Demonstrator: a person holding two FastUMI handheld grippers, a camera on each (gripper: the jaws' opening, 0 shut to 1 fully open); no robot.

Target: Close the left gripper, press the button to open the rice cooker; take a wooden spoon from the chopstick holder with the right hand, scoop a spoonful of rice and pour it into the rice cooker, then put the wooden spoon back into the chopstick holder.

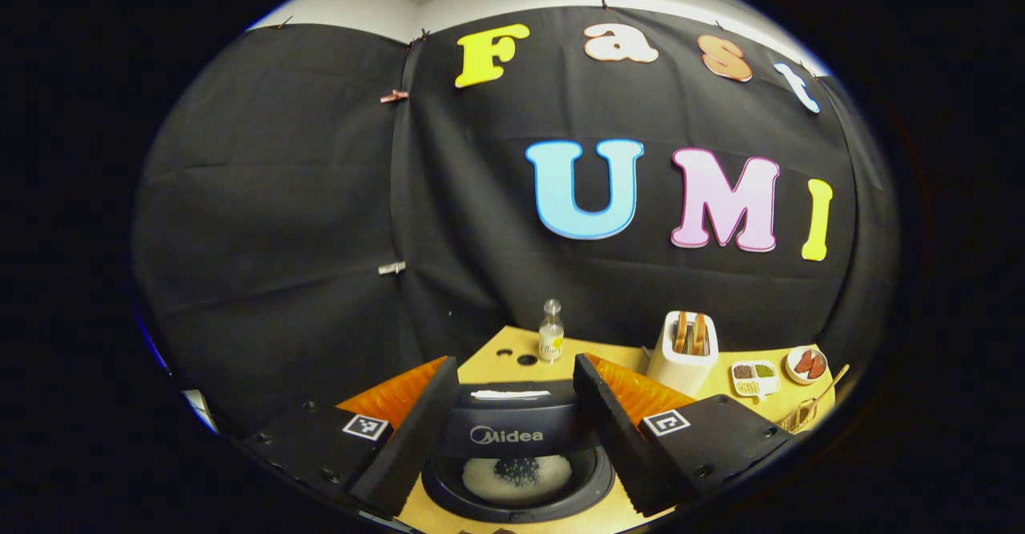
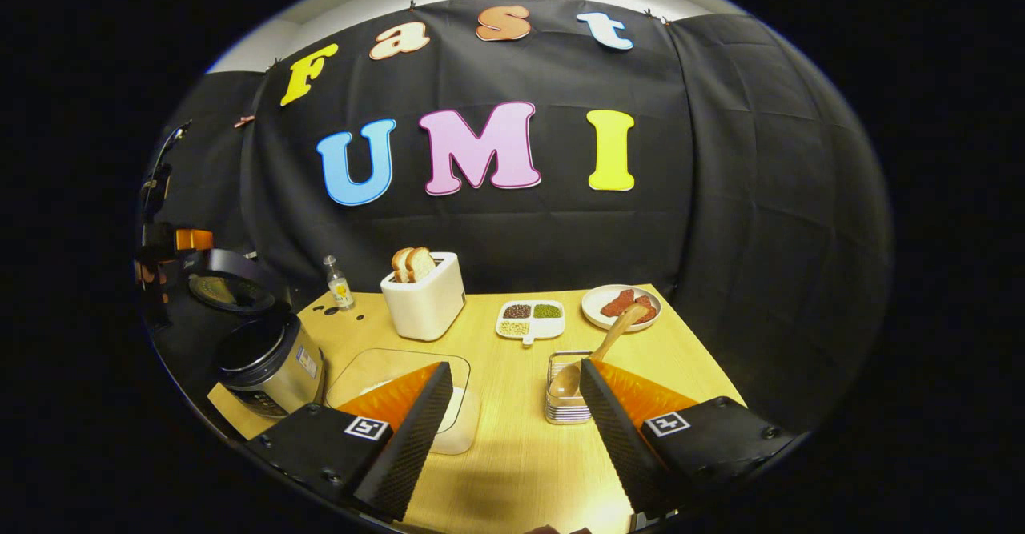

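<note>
A: Where are we at w/ the task?

B: Rice cooker (image 2: 268, 362) is already open, lid up, at the table's left edge. I'd say we're btwn steps: button done, spoon not yet grabbed, or it's been put back. Can't tell which.

A: Grippers?

B: Left gripper (image 1: 512, 418) hangs right above the cooker, fingers spread wide, holding nothing. Right gripper (image 2: 512, 426) also wide, empty, low over the table (image 2: 512, 470).

A: Spoon?

B: Wooden spoon (image 2: 596, 354) sits in the chopstick holder (image 2: 564, 406), bowl end down, handle leaning up-right toward the plate (image 2: 621, 306). Holder's just beside the right finger (image 2: 617, 430).

A: Next move, if spoon's still to do?

B: Prob. swing right, line the fingers either side of the handle, pinch, lift clear of the wire rack.

A: What's in the containers?

B: Cooker pot shows smth whitish w/ a dark patch in the left gripper view, rice maybe, not sure. Glass dish (image 2: 396, 382) near the left finger has smth white in it. Divided tray (image 2: 531, 319) holds dark, green, pale grains. Toaster (image 2: 423, 298) has two bread slices.
</note>
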